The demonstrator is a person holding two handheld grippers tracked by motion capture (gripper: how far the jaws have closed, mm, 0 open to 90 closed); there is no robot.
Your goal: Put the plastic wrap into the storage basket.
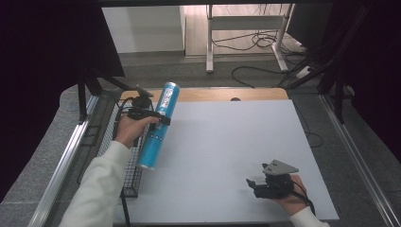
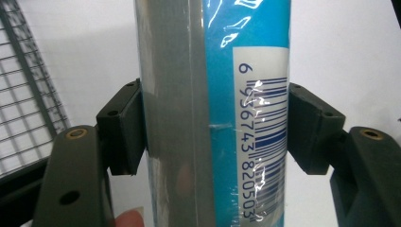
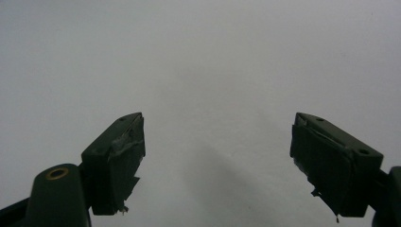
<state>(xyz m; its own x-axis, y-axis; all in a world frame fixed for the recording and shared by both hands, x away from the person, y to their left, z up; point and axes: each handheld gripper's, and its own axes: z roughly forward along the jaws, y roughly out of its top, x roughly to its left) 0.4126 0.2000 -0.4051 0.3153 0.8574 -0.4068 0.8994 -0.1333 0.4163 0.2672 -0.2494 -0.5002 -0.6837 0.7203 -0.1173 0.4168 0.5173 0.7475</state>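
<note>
While gripped mid-length for balance, blue tube (image 2: 213,113) pinched between jaws of left gripper (image 1: 152,116) — tilted, clear of table (image 1: 227,142), beside wire basket (image 1: 126,161). Right gripper (image 1: 259,185) low over table, jaws spread, nothing between — presumably waiting.

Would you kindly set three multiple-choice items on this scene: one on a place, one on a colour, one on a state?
1. Where is the wire basket?
A. at the table's left edge
B. at its right edge
C. at its middle

2. What colour is most of the tube?
A. red
B. blue
C. green

3. How do the right gripper's jaws stand?
A. shut on the tube
B. open, nothing between them
C. shut on a cloth

Answers: 1 A, its mesh runs beside the left gripper; 2 B, a blue wrapper with a barcode; 3 B, bare table shows between them.
</note>
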